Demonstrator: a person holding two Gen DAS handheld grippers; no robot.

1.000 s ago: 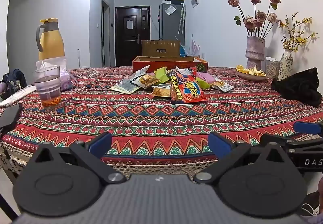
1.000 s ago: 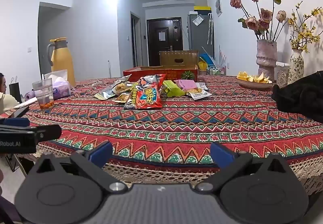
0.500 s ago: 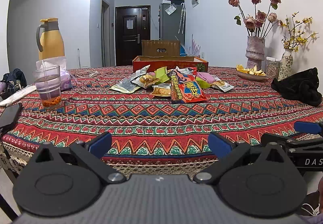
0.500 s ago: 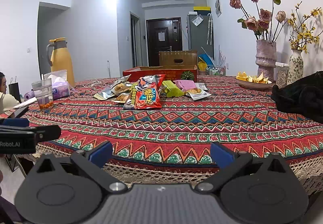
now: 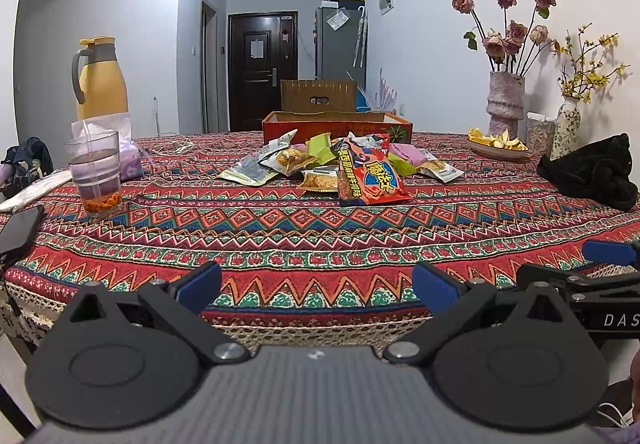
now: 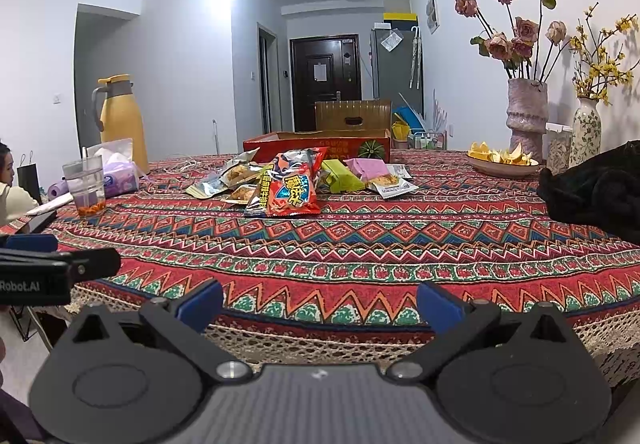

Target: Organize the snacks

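A pile of snack packets lies mid-table: a big red chip bag in front, silver packets, a green packet and a pink one. Behind them stands an open red cardboard box. My left gripper and right gripper are both open and empty, held side by side at the table's near edge, well short of the snacks.
A glass of drink, tissue pack and yellow jug stand at the left, a phone at the left edge. A fruit plate, vases and a black cloth are at the right.
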